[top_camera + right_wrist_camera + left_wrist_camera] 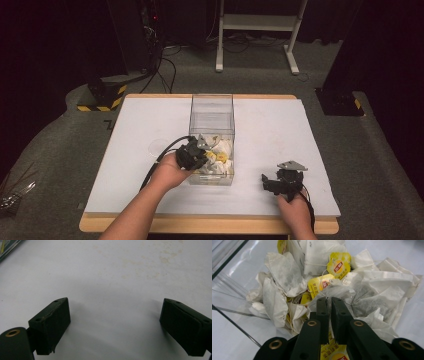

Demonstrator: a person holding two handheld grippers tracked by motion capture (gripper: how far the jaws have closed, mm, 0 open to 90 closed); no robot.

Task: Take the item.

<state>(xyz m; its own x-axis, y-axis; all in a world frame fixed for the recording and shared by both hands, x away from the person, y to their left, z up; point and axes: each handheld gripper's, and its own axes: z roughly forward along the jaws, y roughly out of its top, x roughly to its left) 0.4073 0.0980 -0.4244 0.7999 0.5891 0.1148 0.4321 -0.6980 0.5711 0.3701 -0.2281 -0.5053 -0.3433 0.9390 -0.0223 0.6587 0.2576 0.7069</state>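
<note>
While the left gripper (329, 301) is pinching its nearly closed jaws on a tea bag (334, 353) in the clear box (212, 117) mid-table and the right gripper (115, 327) is resting wide open and empty near the front edge, tangled strings are threatening to drag neighbouring bags (284, 272) out.

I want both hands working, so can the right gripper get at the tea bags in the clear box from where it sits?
Probably yes: the right gripper sits open on bare table beside the clear box, but the left gripper already crowds the tea bags.
</note>
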